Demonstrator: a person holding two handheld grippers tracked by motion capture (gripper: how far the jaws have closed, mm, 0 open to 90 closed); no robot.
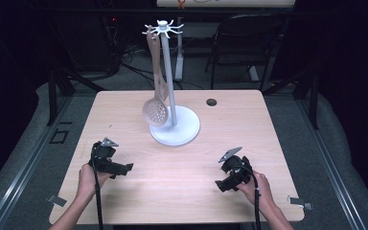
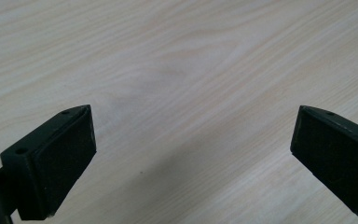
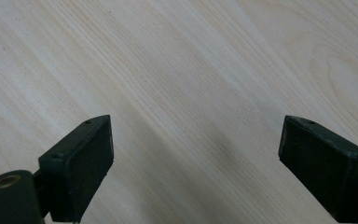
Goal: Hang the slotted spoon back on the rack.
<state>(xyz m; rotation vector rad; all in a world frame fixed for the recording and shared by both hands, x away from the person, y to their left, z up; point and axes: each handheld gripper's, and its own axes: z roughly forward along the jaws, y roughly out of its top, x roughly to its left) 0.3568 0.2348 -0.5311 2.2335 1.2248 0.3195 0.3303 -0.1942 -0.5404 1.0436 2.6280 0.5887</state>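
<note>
A white utensil stand with a round base and a hook crown rises at the table's middle back. A pale slotted spoon hangs from one of its hooks, its perforated bowl just above the base. My left gripper rests low over the front left of the table, held by a hand. My right gripper sits at the front right in the other hand. In the left gripper view the left gripper stands open over bare wood. In the right gripper view the right gripper is open too, nothing between its pads.
The wooden table has a small dark round hole at the back right. A black chair and cables lie on the floor behind the table. Metal clips stick out at the table's front corners.
</note>
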